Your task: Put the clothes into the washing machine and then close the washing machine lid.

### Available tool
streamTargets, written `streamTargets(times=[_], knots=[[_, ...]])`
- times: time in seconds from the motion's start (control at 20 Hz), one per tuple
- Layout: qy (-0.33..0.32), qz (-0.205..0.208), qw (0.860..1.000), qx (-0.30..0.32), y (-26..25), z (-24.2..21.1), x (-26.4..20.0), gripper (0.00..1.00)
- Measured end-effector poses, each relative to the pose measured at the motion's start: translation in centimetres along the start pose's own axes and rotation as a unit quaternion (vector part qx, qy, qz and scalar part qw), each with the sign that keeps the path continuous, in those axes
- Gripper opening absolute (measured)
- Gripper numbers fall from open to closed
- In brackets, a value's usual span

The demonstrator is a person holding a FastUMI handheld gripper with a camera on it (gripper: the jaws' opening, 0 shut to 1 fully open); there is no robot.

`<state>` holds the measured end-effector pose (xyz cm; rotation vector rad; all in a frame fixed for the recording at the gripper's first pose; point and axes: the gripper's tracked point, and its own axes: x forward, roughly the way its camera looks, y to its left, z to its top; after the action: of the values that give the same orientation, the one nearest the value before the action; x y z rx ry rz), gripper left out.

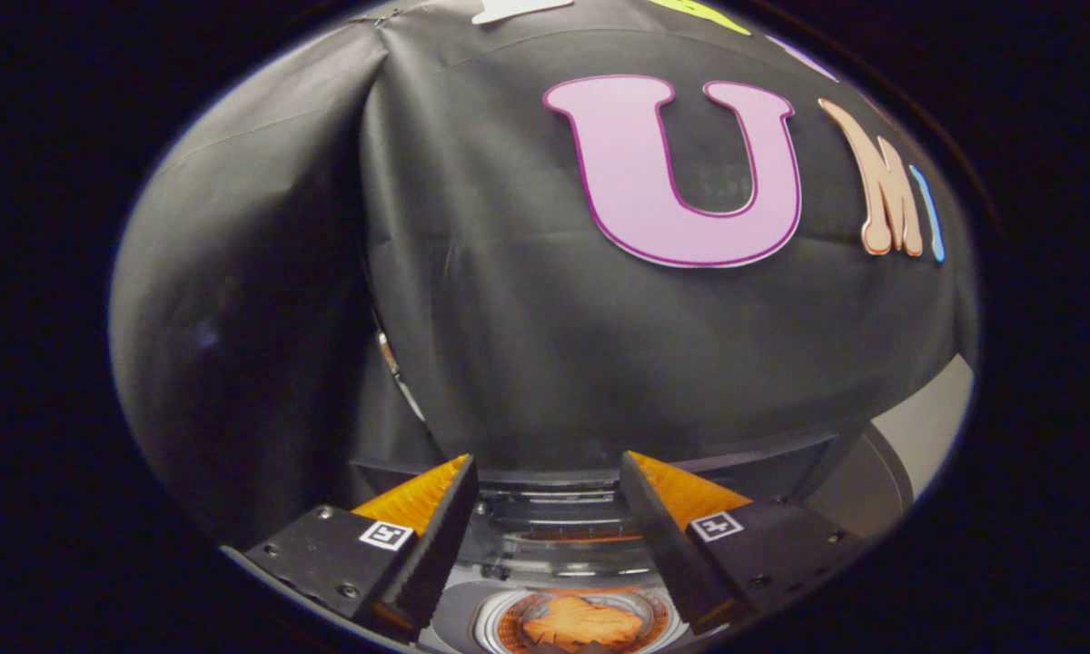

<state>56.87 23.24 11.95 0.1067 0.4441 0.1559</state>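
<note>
My gripper (549,472) is open, its two fingers spread wide with nothing between them. Below and between the fingers lies the washing machine's round drum opening (509,610), and an orange garment (581,624) rests crumpled inside it. The machine's clear lid (554,531) stands raised at the back of the opening, just beyond the fingertips. The gripper hovers above the machine, apart from the garment and the lid.
The black cloth wall (527,309) hangs close behind the machine, with a fold and a corner seam to the left. A pale surface (931,427) shows past the machine's right side.
</note>
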Motion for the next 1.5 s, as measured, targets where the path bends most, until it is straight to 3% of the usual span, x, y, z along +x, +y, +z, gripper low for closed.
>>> streamTargets(times=[0.15,0.25,0.35,0.45,1.15,1.5], knots=[[-0.011,0.006,1.0,0.009,0.7,0.8,-0.1,0.95],[-0.03,-0.018,0.999,-0.009,-0.4,1.5,1.1,0.95],[0.03,-0.045,0.998,-0.018,-1.1,-1.3,1.1,0.96],[0.01,-0.047,0.998,-0.029,-1.0,-0.4,1.0,0.97],[0.05,-0.021,0.998,-0.03,-0.5,-3.9,-6.0,0.98],[0.074,-0.006,0.997,-0.016,-0.5,-9.2,-10.4,0.96]])
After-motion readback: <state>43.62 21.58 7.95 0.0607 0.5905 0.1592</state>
